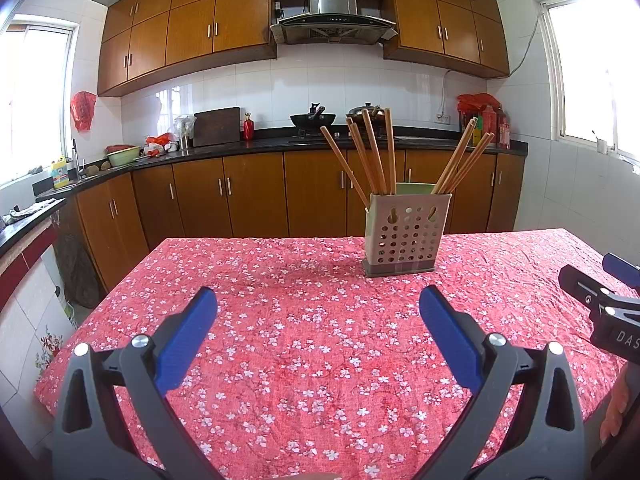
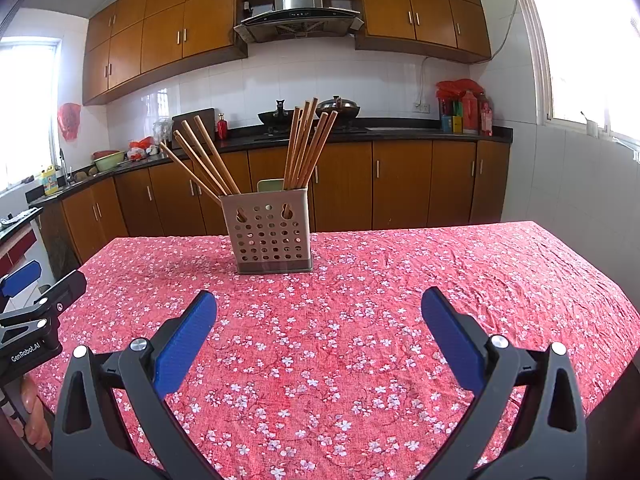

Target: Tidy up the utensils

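Hovering low over the near half of the table: left gripper (image 1: 318,300), blue pads spread wide, nothing between them. Same for right gripper (image 2: 319,302), jaws gaping, empty, poised above the cloth and touching nothing. Seen side by side, each one's black frame caught at the edge of the other's view.

Noted beneath both: red tablecloth (image 1: 280,360) with small white blossoms, wrinkled, covering the whole tabletop.

Found farther on, toward the far edge of the table: perforated beige utensil holder (image 2: 267,236) standing upright on a grey base, well apart from both grippers, ahead-right of the left one and ahead-left of the right one. Held two fanned bunches of wooden chopsticks (image 2: 308,144), one leaning left, one leaning right, ends sticking out well above the rim. Glimpsed something pale green behind the rim; could not tell what.

Logged beyond the table: brown base cabinets (image 1: 256,196) under a black counter (image 1: 224,148), a wok (image 2: 276,117) on the stove, range hood (image 2: 298,8) above, windows at both sides.
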A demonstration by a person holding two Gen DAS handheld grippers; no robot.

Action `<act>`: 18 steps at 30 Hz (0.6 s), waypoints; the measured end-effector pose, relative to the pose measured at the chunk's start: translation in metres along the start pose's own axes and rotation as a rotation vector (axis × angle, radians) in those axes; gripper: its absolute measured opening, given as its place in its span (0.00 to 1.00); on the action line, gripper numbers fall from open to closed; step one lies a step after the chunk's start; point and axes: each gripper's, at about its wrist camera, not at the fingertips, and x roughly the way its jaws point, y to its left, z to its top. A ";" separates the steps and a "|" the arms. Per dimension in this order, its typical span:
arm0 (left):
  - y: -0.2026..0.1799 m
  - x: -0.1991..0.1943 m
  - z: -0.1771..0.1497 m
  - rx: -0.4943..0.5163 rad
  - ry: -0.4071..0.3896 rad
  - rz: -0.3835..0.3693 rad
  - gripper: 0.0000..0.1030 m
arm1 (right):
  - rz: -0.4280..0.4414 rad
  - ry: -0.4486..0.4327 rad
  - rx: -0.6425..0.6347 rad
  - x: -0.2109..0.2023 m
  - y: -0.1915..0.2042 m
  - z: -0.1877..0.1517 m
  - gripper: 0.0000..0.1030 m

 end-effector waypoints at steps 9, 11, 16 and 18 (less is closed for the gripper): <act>0.000 0.001 0.000 0.000 0.001 -0.003 0.96 | -0.001 0.000 0.000 0.000 0.000 0.000 0.98; 0.000 0.001 0.000 0.000 0.002 -0.004 0.96 | -0.001 0.000 0.001 0.000 0.001 0.000 0.98; 0.001 0.001 -0.002 -0.003 0.004 -0.002 0.96 | -0.001 0.001 0.001 0.000 0.000 0.000 0.98; 0.002 0.002 -0.002 -0.005 0.007 -0.002 0.96 | -0.001 0.001 0.001 0.000 0.000 0.000 0.98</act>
